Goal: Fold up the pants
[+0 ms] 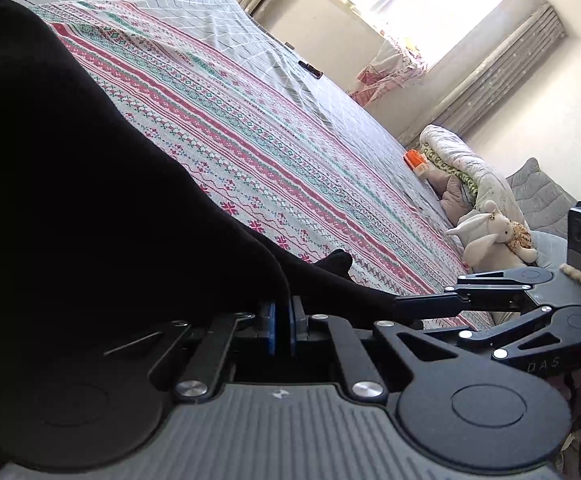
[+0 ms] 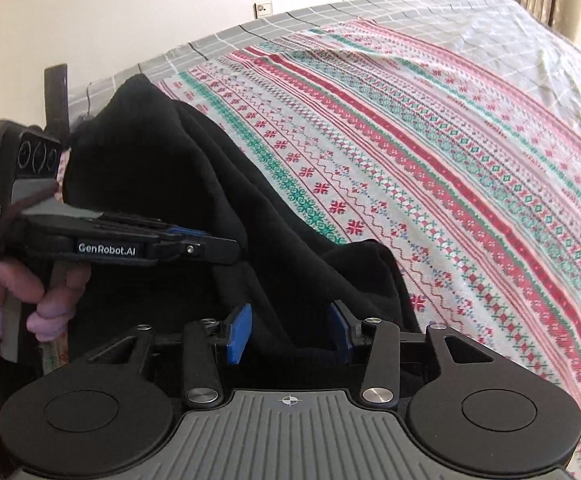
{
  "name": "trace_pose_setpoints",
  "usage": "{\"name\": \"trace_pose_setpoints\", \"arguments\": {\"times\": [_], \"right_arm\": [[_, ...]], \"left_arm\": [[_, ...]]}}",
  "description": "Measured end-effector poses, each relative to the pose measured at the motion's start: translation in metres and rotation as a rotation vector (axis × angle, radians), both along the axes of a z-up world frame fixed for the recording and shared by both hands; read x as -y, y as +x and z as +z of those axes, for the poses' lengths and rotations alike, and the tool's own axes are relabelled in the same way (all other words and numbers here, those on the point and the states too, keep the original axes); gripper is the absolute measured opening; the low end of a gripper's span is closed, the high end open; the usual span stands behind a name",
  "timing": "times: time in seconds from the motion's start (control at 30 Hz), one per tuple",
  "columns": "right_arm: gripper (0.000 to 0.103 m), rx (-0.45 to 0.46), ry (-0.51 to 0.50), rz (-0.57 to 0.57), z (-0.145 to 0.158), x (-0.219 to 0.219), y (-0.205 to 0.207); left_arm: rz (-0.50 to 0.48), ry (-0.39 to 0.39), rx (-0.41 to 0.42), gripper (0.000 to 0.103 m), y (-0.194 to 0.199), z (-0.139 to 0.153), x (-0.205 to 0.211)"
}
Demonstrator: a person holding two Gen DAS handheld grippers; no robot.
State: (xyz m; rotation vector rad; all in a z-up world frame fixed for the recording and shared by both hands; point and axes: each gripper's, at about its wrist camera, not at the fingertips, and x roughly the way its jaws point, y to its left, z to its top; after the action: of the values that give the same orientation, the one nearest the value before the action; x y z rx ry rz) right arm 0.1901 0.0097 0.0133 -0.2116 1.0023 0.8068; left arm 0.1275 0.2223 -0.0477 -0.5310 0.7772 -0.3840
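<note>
Two tongs work one pair of black pants (image 2: 178,168) on the bed (image 2: 430,148). My left tongs (image 1: 283,330), lower centre of the left view, are pressed together, pinching a fold of the pants; the cloth drapes up into the upper left of that frame. My right tongs (image 2: 288,332), lower centre of the right view, stand spread, pants fabric lying between the blue pads (image 2: 239,330) without being squeezed. My left hand (image 2: 30,284) shows at the left edge.
</note>
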Motion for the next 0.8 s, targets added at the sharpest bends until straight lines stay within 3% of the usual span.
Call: {"name": "trace_pose_setpoints", "arguments": {"times": [0.1, 0.17, 0.2, 0.3, 0.43, 0.6, 0.67, 0.8], "right_arm": [[0.042, -0.069, 0.046, 0.036, -0.011, -0.011, 0.012], [0.036, -0.119, 0.064, 0.057, -0.022, -0.018, 0.018], [0.020, -0.134, 0.074, 0.068, -0.024, -0.021, 0.018], [0.009, -0.087, 0.079, 0.085, -0.024, -0.024, 0.012], [0.008, 0.065, 0.039, 0.016, -0.012, -0.020, 0.005], [0.009, 0.184, -0.001, -0.105, -0.007, -0.015, 0.007], [0.015, 0.232, -0.007, -0.157, -0.006, -0.014, 0.004], [0.019, 0.222, 0.071, -0.198, 0.001, -0.005, 0.004]], "left_arm": [[-0.008, -0.002, 0.032, 0.025, -0.001, 0.004, 0.001], [-0.014, 0.010, 0.045, 0.025, -0.001, 0.006, 0.003], [-0.018, 0.018, 0.051, 0.025, -0.001, 0.005, 0.004], [-0.033, 0.048, 0.044, 0.026, 0.001, 0.003, 0.004], [-0.027, 0.059, 0.058, 0.044, 0.003, 0.006, -0.002], [0.008, 0.116, -0.006, 0.045, 0.011, 0.002, -0.016], [0.027, 0.117, -0.006, 0.045, 0.012, 0.003, -0.025], [0.077, 0.114, 0.032, 0.046, 0.014, 0.011, -0.044]]}}
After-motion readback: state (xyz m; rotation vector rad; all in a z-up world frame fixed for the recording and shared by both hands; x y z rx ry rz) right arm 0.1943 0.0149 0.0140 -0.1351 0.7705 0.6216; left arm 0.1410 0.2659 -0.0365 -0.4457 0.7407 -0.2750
